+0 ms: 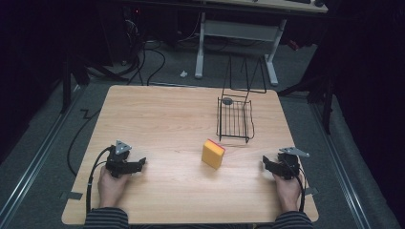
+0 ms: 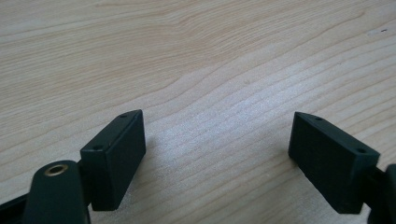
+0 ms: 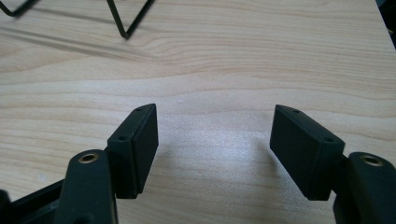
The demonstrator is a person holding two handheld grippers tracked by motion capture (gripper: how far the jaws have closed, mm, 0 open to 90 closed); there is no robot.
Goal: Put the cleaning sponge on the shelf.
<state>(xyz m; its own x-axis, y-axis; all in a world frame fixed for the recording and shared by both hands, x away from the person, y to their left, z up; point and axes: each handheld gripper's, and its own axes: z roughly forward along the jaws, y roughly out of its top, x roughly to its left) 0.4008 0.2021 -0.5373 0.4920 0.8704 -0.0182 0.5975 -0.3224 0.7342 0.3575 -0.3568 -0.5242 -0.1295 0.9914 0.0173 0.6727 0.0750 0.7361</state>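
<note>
- The left gripper (image 1: 138,163) and right gripper (image 1: 265,163) are held low at the table's (image 1: 157,114) near edge, jaws spread apart, nothing between them.
- A yellow sponge (image 1: 213,153) is seen mid-table between them.
- A black wire rack (image 1: 234,118) is set farther back, right of centre.

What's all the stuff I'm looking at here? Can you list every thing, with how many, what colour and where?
Pale wooden table: one, light wood, middle of the room.
Yellow block-shaped sponge with a red top layer: one, on the table, just nearer the person than the basket.
Black wire basket: one, far right part of the table, handle raised.
Small grey round object: one, in the basket's far left corner; too small to identify.
White-legged desk: one, on the floor beyond the table.
Black cables: several, on the grey floor behind the table.
Person's hands in striped sleeves: two, near edge.
Left tool: black, open, empty.
Right tool: black, open, empty.
</note>
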